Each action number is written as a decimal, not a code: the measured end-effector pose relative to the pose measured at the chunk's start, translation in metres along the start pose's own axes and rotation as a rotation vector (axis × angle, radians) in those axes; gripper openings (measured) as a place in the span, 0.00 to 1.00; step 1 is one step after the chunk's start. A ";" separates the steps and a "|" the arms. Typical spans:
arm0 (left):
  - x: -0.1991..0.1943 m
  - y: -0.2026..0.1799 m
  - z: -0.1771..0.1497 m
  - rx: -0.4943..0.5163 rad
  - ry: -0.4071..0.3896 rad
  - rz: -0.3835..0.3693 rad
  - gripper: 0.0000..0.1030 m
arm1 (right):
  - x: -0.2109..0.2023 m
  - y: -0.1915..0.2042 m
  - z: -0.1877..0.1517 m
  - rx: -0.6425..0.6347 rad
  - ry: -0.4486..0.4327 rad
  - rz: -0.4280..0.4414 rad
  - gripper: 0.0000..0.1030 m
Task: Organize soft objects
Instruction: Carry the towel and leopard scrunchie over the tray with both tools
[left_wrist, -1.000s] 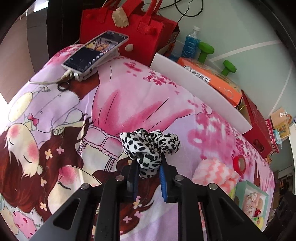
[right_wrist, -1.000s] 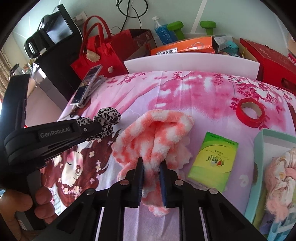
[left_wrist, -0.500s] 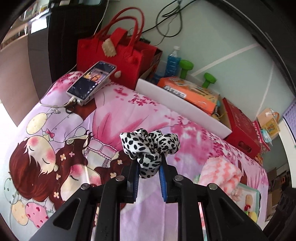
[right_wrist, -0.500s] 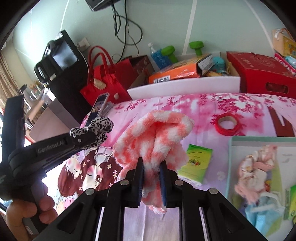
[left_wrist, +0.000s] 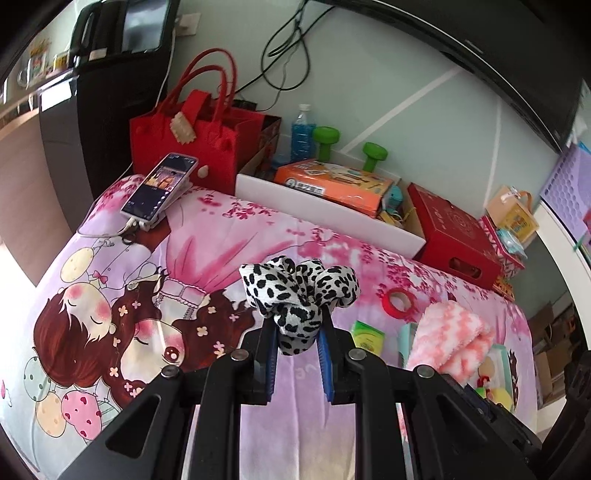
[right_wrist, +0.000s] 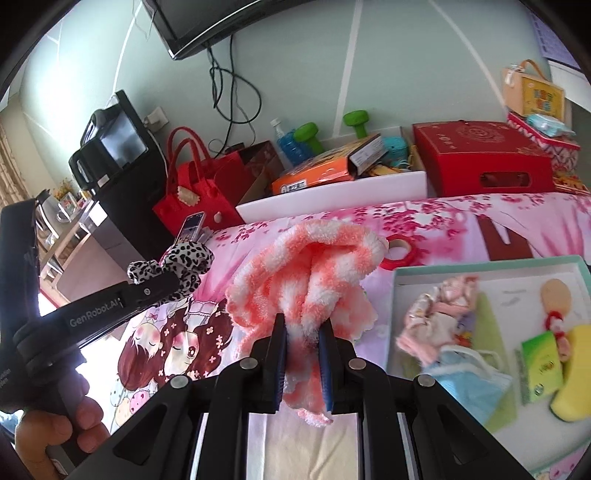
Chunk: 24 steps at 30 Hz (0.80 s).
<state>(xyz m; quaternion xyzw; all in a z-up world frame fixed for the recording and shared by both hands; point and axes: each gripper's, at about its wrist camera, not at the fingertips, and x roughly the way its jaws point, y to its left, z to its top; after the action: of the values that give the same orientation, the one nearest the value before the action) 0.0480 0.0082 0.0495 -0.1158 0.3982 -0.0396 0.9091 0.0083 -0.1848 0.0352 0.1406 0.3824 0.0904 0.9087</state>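
My left gripper (left_wrist: 297, 334) is shut on a black-and-white spotted scrunchie (left_wrist: 299, 288) and holds it up above the pink cartoon bedsheet (left_wrist: 155, 266). The scrunchie also shows in the right wrist view (right_wrist: 177, 264). My right gripper (right_wrist: 303, 332) is shut on a fluffy pink-and-white sock (right_wrist: 314, 269), held in the air; it shows in the left wrist view (left_wrist: 450, 339). A light green box (right_wrist: 487, 266) at the right holds a pink scrunchie (right_wrist: 439, 306), a blue face mask (right_wrist: 469, 373) and other small items.
A red tape roll (right_wrist: 400, 254) and a green tissue pack (left_wrist: 367, 334) lie on the sheet. A phone (left_wrist: 159, 188) rests at the far left by a red felt bag (left_wrist: 184, 147). A white board (left_wrist: 325, 218), orange box (left_wrist: 332, 181) and red box (right_wrist: 480, 158) stand behind.
Both grippers have risen well above the bed with their items. The right gripper has carried the sock rightward, bringing the green box into fuller view.
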 end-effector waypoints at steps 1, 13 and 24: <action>-0.002 -0.004 -0.003 0.011 -0.003 0.002 0.20 | -0.004 -0.003 -0.001 0.004 -0.005 -0.006 0.16; 0.002 -0.060 -0.019 0.124 0.030 -0.070 0.20 | -0.021 -0.049 0.002 0.083 -0.035 -0.119 0.16; 0.018 -0.103 -0.039 0.175 0.104 -0.163 0.20 | -0.035 -0.092 0.005 0.180 -0.063 -0.191 0.16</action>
<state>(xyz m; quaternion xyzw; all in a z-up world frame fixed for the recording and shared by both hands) 0.0341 -0.1019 0.0359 -0.0659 0.4290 -0.1536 0.8877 -0.0072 -0.2820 0.0319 0.1872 0.3717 -0.0356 0.9086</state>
